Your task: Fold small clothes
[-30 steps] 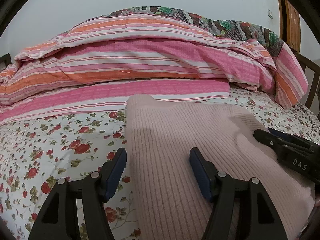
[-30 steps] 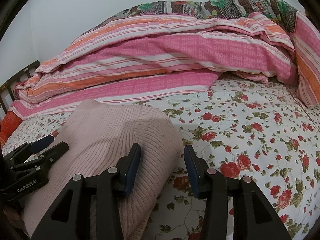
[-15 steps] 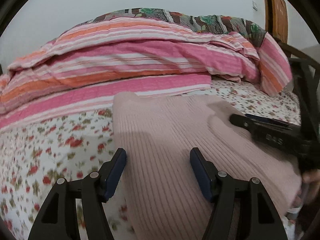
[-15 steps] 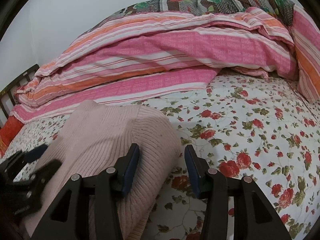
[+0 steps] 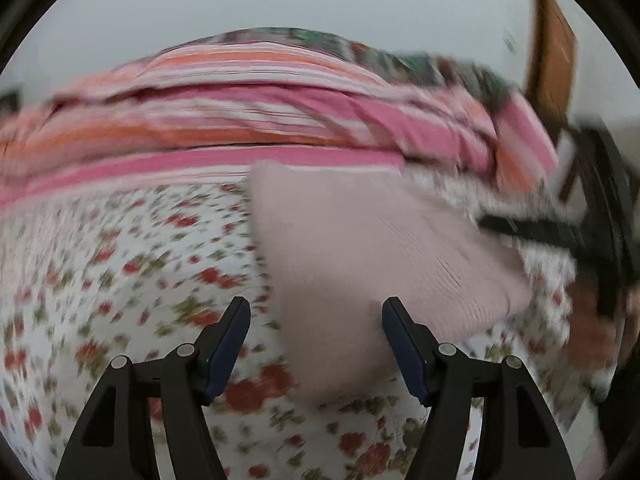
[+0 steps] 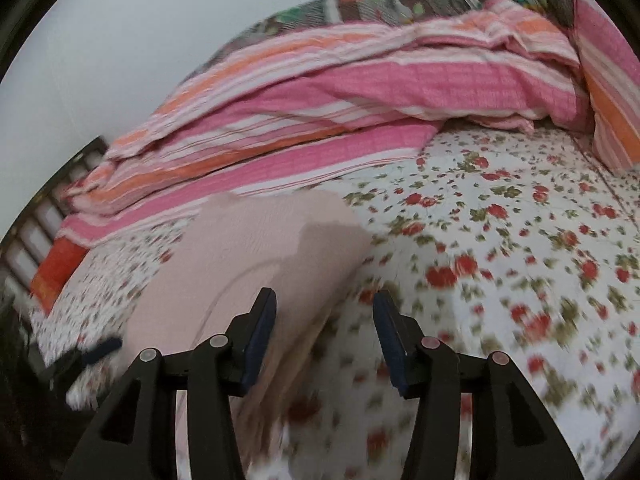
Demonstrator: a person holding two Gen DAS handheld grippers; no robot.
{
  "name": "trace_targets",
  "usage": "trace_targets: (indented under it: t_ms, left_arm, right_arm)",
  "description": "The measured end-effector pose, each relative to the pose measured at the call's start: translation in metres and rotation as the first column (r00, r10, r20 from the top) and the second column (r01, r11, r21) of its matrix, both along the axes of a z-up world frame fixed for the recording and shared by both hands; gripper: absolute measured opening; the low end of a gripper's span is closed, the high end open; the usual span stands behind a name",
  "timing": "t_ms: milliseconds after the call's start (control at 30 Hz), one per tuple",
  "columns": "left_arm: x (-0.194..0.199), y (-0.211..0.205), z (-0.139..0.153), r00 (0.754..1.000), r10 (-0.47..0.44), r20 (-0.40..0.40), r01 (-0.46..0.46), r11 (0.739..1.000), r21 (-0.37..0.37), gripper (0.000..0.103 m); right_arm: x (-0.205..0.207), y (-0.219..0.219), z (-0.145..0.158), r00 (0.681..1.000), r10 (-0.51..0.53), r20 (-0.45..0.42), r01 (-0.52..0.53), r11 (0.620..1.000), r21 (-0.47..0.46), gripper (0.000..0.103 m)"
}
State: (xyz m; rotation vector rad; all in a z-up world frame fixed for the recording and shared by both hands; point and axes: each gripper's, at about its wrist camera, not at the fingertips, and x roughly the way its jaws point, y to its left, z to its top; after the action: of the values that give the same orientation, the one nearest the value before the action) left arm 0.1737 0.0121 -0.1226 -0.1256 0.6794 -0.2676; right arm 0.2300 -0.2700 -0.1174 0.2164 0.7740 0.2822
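Here the floral bedsheet, white cotton printed with red roses and green leaves, fills most of both views. Behind the pink sweater, a bulky striped quilt in pink, orange and white lies heaped against the pale wall, with a darker patterned cover just visible over its top edge.

The pink sweater is a soft ribbed knit, folded into a rough flat rectangle on the sheet in front of the quilt.

The left gripper has black arms with dark blue pads; its jaws stand apart, with the sweater's near corner lying below and between them and untouched by the pads. The right gripper also stands parted, its jaws having just been opening, with the sweater's right edge beneath and between them and neither pad pressing on it.

A second ago both grippers sat low over the knit; now they have drawn back, and more of the sweater and the sheet around it shows.

The left view is heavily blurred, so the ribbing mostly vanishes. In that view the other gripper is only a dark streak to the right of the sweater, and the hand behind it is a smear.
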Motion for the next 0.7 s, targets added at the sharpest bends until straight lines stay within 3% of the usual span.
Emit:
trace_targets:
  t_ms: [67,200,333,367,433,500,567,700]
  left_arm:
    - [0.003,0.015,-0.002,0.999,0.025,-0.038,-0.027,0.998,-0.061,0.067]
    - [0.003,0.024,-0.006,0.997,0.055,-0.057,-0.059,0.996,-0.07,0.067]
    - [0.0,0.026,-0.005,0.997,0.057,-0.06,-0.061,0.995,-0.079,0.067]
    - [0.0,0.027,-0.005,0.996,0.059,-0.063,-0.063,0.995,-0.071,0.067]
    - [-0.003,0.027,-0.004,0.996,0.061,-0.064,-0.065,0.997,-0.049,0.067]
    - [-0.003,0.028,-0.003,0.997,0.058,-0.05,-0.061,0.996,-0.06,0.067]
    - [0.002,0.028,-0.004,0.996,0.056,-0.069,-0.062,0.994,-0.086,0.067]
    - [0.009,0.016,0.0,0.997,0.024,-0.074,-0.031,0.995,-0.093,0.067]
  right_arm:
    - [-0.013,0.004,0.003,0.999,0.037,0.001,-0.037,0.999,0.014,0.05]
    - [-0.022,0.023,-0.004,0.996,0.078,-0.032,-0.077,0.996,0.036,0.049]
    - [-0.014,0.033,-0.016,0.997,0.058,-0.055,-0.057,0.998,0.019,0.021]
    - [-0.018,0.031,-0.011,0.998,0.068,-0.012,-0.068,0.998,0.014,0.012]
    - [-0.028,0.016,-0.001,0.995,0.074,0.07,-0.078,0.995,0.057,0.005]
    - [-0.029,0.006,-0.006,0.997,0.031,0.067,-0.035,0.997,0.067,0.005]
    - [-0.023,0.012,-0.022,1.0,0.014,0.01,-0.014,1.0,-0.018,0.004]
    - [-0.033,0.021,-0.012,0.998,0.011,0.061,-0.005,0.996,-0.089,0.007]
